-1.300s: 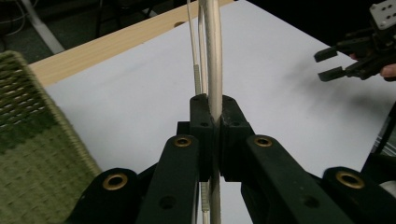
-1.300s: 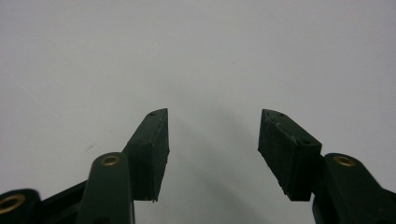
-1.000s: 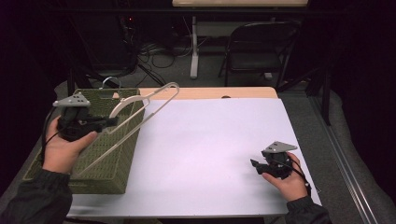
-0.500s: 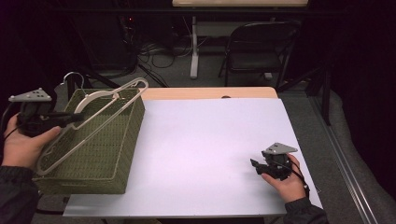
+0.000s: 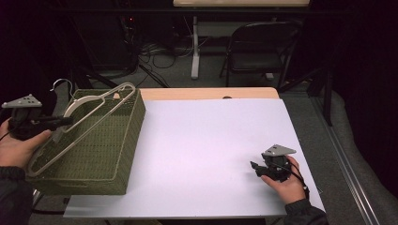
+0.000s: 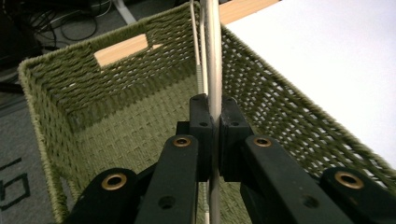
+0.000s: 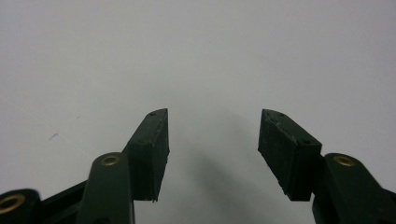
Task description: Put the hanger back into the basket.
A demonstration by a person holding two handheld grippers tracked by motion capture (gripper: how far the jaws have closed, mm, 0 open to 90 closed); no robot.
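Note:
A pale hanger [image 5: 94,101] with a metal hook lies slanted across the top of a green woven basket [image 5: 126,140] at the table's left edge. My left gripper [image 5: 65,121] comes in from the basket's left side and is shut on one thin bar of the hanger. In the left gripper view the pads [image 6: 202,121] of my left gripper [image 6: 213,105] pinch the hanger bar [image 6: 214,56], which runs straight ahead over the basket's inside [image 6: 116,107]. My right gripper [image 5: 256,166] rests low on the white table near the front right. Its jaws are open on nothing [image 7: 212,135].
The white tabletop [image 5: 211,140] stretches between basket and right hand, with a wooden strip [image 5: 206,93] at its far edge. Beyond it stand a folding chair [image 5: 258,47], a stand's leg and floor cables. The basket overhangs the table's left side.
My left gripper has carried the hanger to the left and slightly down, so its far end no longer sticks out past the basket's right side. The right gripper has stayed put.

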